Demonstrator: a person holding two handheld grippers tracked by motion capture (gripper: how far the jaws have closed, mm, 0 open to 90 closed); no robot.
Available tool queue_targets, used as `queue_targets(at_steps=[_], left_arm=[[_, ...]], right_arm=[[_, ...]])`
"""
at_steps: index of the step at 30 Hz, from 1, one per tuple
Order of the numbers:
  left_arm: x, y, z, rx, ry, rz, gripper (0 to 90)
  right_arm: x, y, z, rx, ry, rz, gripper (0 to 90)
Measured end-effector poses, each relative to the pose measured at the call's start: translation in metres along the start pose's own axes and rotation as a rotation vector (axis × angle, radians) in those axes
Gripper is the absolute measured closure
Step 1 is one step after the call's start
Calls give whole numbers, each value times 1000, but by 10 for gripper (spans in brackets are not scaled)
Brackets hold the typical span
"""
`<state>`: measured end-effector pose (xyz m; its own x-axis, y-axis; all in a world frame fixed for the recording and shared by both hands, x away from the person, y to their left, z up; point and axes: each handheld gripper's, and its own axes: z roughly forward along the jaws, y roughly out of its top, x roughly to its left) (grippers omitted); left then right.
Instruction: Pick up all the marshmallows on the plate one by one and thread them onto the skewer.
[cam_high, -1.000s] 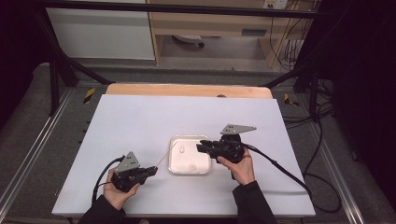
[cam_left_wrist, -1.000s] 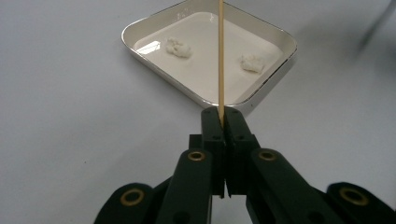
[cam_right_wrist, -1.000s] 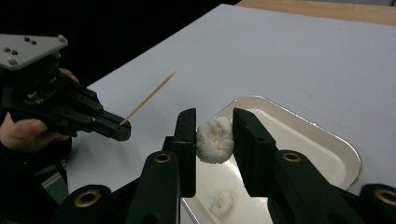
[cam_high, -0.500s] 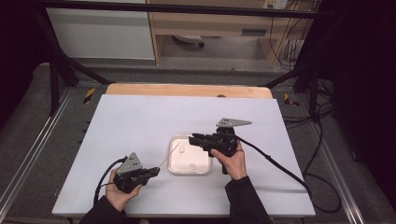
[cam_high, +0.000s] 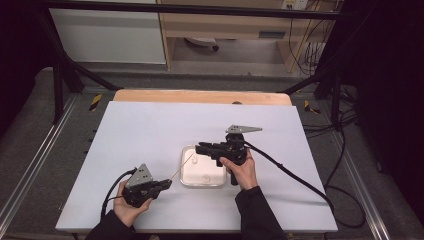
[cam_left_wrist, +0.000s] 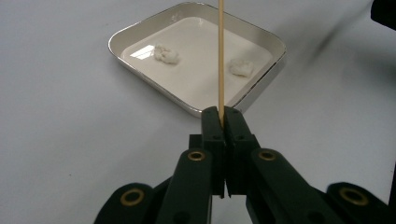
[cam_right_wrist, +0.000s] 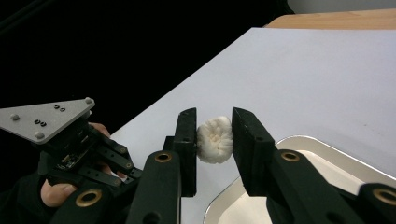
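Left gripper view first: left gripper (cam_left_wrist: 223, 116) clamped tight on a thin wooden skewer (cam_left_wrist: 221, 56), jaws closed with the stick pinched between them, its free end running out over the tray (cam_left_wrist: 196, 109). Just beyond the jaws, the tray itself on the white counter (cam_left_wrist: 60, 116), with two white lumps (cam_left_wrist: 167, 54) (cam_left_wrist: 241, 67) lying inside, apart from each other and untouched.

Right gripper view: right gripper (cam_right_wrist: 214, 140) squeezing a third white lump (cam_right_wrist: 215, 139) between its jaws, lifted clear above the near corner of the tray (cam_right_wrist: 299, 142), nothing threaded through it yet.

High view: left gripper (cam_high: 159, 185) low and left of the tray (cam_high: 186, 172), skewer (cam_high: 181, 168) slanting up toward it; right gripper (cam_high: 202, 148) over the tray's far edge.

Judged stage: early. One lump picked up, skewer held ready, none speared so far. Left to do, most likely: bringing lump and skewer tip together, pushing it on, then fetching the two in the tray.
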<state>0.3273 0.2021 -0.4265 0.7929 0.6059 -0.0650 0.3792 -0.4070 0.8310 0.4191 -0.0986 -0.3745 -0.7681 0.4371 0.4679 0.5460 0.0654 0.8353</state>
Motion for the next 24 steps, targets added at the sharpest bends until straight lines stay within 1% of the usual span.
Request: queue_targets(at_steps=[16, 22, 24], left_arm=[[-1, 0, 0, 3, -5, 8, 887], [-2, 0, 0, -10, -4, 10, 887], [-2, 0, 0, -11, -4, 13, 887]], right_arm=[[-3, -7, 9, 10, 42, 33, 738], [-3, -9, 11, 24, 55, 41, 750], [-2, -10, 12, 24, 70, 49, 759]])
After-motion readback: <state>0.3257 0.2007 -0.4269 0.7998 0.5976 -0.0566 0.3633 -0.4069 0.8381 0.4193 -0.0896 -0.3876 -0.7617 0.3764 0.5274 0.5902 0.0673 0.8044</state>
